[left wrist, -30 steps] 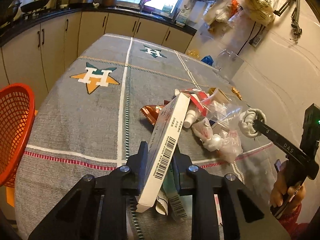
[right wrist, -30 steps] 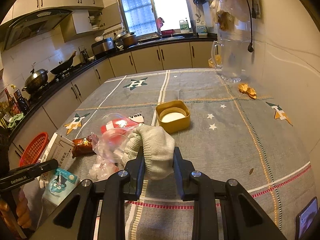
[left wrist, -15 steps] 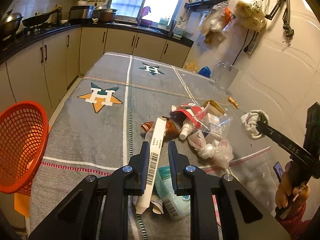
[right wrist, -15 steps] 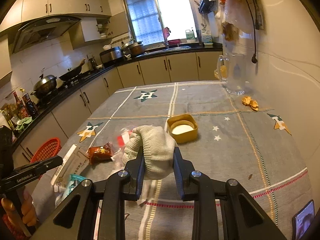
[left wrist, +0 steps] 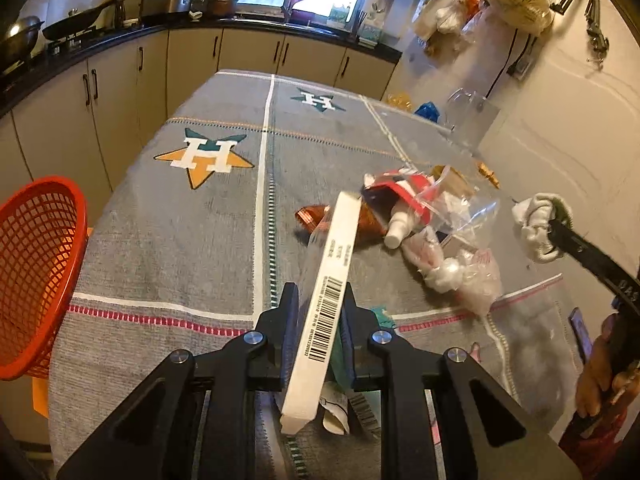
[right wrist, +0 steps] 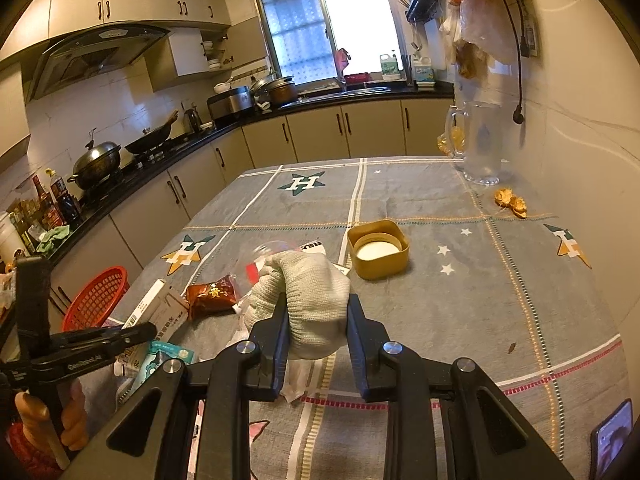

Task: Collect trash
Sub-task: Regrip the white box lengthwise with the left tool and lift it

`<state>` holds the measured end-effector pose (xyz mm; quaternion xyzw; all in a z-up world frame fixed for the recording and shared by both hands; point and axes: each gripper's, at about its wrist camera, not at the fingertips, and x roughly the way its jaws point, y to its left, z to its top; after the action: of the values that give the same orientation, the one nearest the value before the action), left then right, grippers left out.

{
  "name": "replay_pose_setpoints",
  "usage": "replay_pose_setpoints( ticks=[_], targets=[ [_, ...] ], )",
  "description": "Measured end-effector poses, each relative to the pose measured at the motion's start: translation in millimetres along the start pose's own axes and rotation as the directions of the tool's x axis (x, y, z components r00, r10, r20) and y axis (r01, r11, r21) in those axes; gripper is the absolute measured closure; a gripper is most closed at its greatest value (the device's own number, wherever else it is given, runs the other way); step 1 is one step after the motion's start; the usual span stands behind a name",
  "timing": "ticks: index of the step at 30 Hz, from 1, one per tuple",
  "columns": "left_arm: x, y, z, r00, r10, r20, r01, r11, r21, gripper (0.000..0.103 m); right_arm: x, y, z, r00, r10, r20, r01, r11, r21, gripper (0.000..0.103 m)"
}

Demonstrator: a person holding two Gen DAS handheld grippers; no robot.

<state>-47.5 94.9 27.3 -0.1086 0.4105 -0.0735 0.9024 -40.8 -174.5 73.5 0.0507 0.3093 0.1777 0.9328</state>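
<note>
Clamping a barcoded white box (left wrist: 326,300), left gripper (left wrist: 319,312); right gripper (right wrist: 316,320) squeezes a knit glove (right wrist: 308,292)

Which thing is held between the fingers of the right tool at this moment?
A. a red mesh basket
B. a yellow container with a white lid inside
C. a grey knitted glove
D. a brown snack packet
C: in the right wrist view the right tool is closed on the grey knitted glove, which bulges between its fingers above the table.

Matt woven tablecloth (left wrist: 168,240); knitted cloth glove (right wrist: 310,300); smooth cardboard box (left wrist: 324,300); glossy red plastic mesh basket (left wrist: 36,264).
</note>
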Motion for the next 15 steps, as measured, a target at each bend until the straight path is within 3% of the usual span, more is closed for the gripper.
replay_pose_setpoints(
  ticks=[5, 15],
  targets=[
    [-6.8, 0.4, -0.4, 1.000, -0.003, 0.025, 0.003, 1.000, 0.002, 0.091, -1.6, 1.4, -0.9, 1.000, 0.008, 0.001, -0.008, 1.000, -0.002, 0.075],
    [-45.9, -9.5, 5.3, 0.989, 0.017, 0.150, -0.023, 0.999, 0.040, 0.091, -9.4, 14.3, -1.3, 0.999, 0.051, 0.013, -0.051, 0.998, -0.027, 0.075]
  ],
)
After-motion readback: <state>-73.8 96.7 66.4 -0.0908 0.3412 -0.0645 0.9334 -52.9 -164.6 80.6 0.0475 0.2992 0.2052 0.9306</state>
